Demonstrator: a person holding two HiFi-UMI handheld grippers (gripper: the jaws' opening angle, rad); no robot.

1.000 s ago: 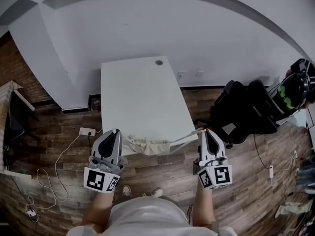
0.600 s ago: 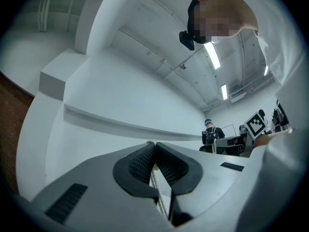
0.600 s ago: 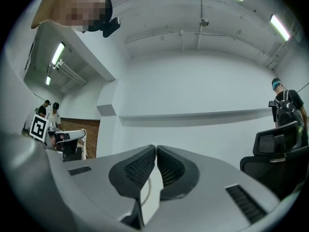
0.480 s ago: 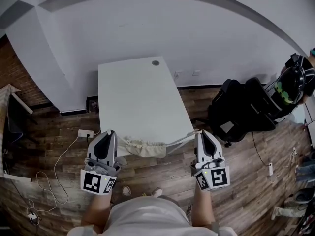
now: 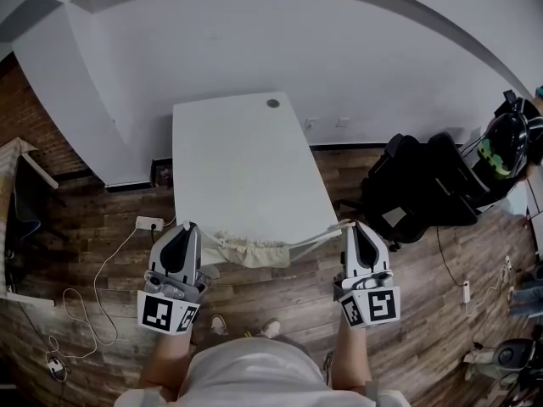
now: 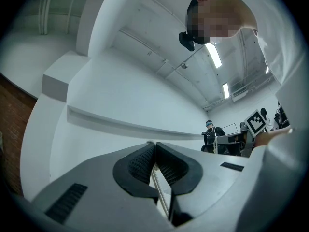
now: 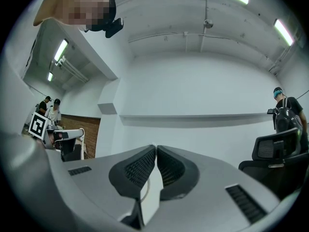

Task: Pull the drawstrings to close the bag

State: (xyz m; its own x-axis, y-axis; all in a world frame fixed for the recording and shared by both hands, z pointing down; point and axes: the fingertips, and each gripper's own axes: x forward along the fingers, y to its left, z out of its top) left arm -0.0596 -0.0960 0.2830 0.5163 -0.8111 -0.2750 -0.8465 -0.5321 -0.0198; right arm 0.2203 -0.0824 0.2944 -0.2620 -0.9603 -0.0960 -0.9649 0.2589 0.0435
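Note:
A cream drawstring bag (image 5: 252, 251) hangs over the near edge of the white table (image 5: 242, 164), its mouth gathered. My left gripper (image 5: 188, 226) is at the bag's left end, shut on the left drawstring (image 6: 159, 193), which runs between its black pads (image 6: 140, 164). My right gripper (image 5: 354, 225) stands off the table's near right corner, shut on the right drawstring (image 5: 316, 236), which stretches taut from the bag. A thin cord (image 7: 144, 187) shows between the right gripper's pads (image 7: 139, 168). Both grippers point away from me, roughly level.
Black office chairs (image 5: 424, 189) stand to the right of the table. A power strip (image 5: 150, 225) and white cable (image 5: 102, 295) lie on the wooden floor at left. A white wall (image 5: 254, 49) rises behind the table. Other people stand far off in both gripper views.
Both grippers stay about where they were, each still shut on its drawstring; the bag's mouth looks equally gathered. Only the head view has shifted slightly.

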